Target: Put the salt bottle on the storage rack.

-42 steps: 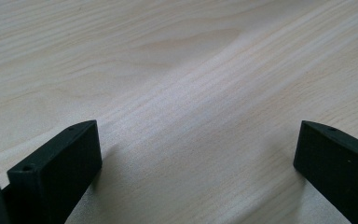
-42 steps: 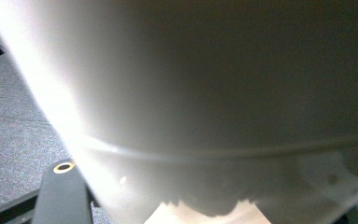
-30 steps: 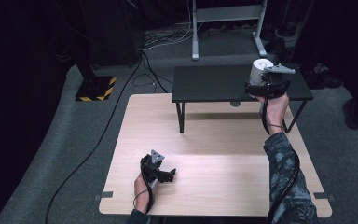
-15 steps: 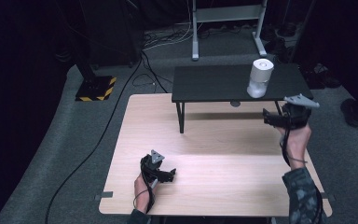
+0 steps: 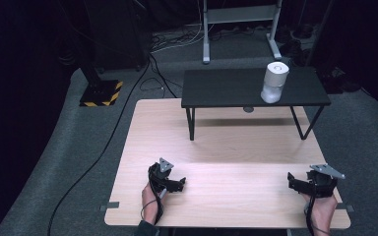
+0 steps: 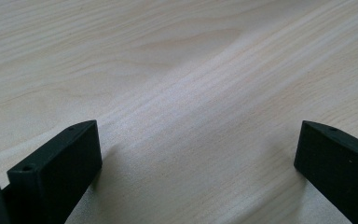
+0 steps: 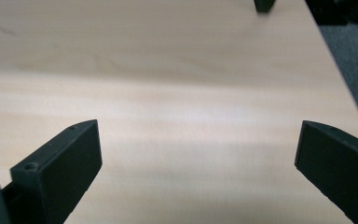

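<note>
The white roll (image 5: 274, 81) stands upright on the black shelf (image 5: 226, 88), toward its right end, at the far edge of the desk (image 5: 226, 147). It is well apart from both grippers. The right gripper (image 5: 295, 181), by the desk's near right corner, is nearer to it than the left gripper (image 5: 177, 184), by the near edge. Both have jaws wide open, holding nothing.

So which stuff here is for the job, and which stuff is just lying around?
For the job:
- white paper roll, standing on the black shelf
- left gripper, open, empty
- right gripper, open, empty
- wooden table

Just lying around:
- yellow-and-black striped base on the floor
- black cables on the carpet
- grey metal stand behind
</note>
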Demonstrator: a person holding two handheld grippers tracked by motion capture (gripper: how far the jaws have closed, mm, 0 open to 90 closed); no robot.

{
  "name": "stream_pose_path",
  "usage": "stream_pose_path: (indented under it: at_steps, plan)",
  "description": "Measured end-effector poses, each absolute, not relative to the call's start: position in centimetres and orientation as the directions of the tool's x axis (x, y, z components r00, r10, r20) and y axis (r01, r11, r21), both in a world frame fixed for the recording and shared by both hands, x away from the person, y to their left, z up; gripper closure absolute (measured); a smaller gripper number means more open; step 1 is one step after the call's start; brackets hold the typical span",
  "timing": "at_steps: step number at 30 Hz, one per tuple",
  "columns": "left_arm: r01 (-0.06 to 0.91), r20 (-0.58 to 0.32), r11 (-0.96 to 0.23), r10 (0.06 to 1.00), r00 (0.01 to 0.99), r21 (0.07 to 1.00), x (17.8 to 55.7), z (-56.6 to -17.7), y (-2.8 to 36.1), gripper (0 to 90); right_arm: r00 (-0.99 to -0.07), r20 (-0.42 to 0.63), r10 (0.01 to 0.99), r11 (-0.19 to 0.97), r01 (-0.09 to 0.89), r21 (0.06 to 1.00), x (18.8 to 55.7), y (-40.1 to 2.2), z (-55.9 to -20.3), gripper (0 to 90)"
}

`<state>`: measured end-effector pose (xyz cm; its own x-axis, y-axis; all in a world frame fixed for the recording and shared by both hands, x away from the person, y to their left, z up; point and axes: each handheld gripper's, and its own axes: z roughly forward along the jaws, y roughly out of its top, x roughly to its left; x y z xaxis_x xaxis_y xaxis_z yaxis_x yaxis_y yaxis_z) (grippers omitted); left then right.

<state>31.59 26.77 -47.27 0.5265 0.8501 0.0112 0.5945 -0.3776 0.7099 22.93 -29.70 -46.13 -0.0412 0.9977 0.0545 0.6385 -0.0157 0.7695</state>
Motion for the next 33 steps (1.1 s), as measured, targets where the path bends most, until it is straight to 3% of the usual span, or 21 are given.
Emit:
stream_pose_path:
  at_steps: [17,33]
  plan:
    - [0.595,0.012,-0.376,0.851,0.524,0.710,31.6,-47.3,26.7,0.1,-0.119,0.080,0.990,0.024,0.689,0.724,23.4,-30.9,-48.1,0.0]
    - [0.595,0.013,-0.377,0.852,0.524,0.710,31.6,-47.3,26.7,0.1,-0.149,0.021,0.989,0.090,0.695,0.713,23.7,-29.9,-48.0,0.0]
